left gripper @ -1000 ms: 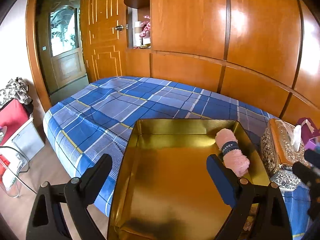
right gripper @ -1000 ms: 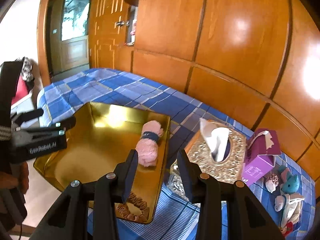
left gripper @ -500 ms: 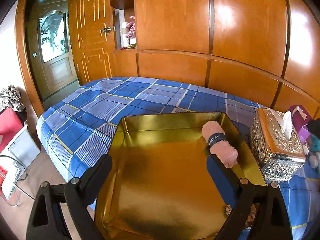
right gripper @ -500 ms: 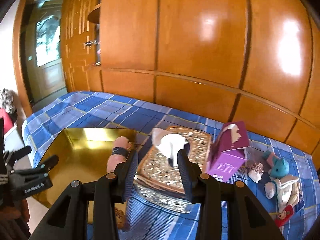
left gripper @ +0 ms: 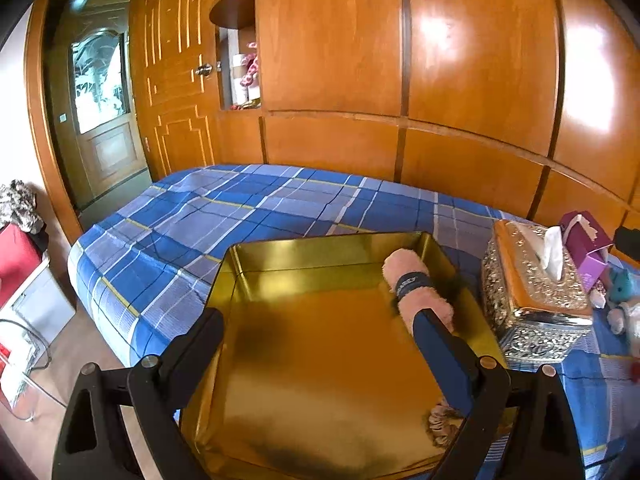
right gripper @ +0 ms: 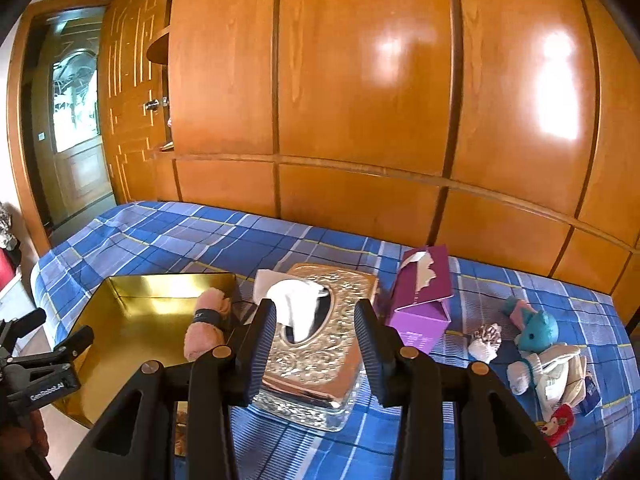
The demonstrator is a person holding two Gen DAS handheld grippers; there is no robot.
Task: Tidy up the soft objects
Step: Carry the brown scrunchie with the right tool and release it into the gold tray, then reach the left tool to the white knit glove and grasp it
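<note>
The pink towel (left gripper: pixel 416 288) and a scrunchie (left gripper: pixel 442 420) are already lying in the gold tray (left gripper: pixel 320 248), beside the left gripper's (left gripper: pixel 316 320) right finger; its jaws are gaping wide, holding nothing. The right gripper (right gripper: pixel 316 320) is standing partly open and empty. Off to its right, the teal bear (right gripper: pixel 538 330), small plush (right gripper: pixel 484 342) and doll (right gripper: pixel 554 372) are still waiting on the bed (right gripper: pixel 200 236), so I judge the job under half done.

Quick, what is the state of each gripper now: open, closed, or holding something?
Left gripper: open, empty, above the gold tray.
Right gripper: open, empty, nothing between its fingers.
</note>
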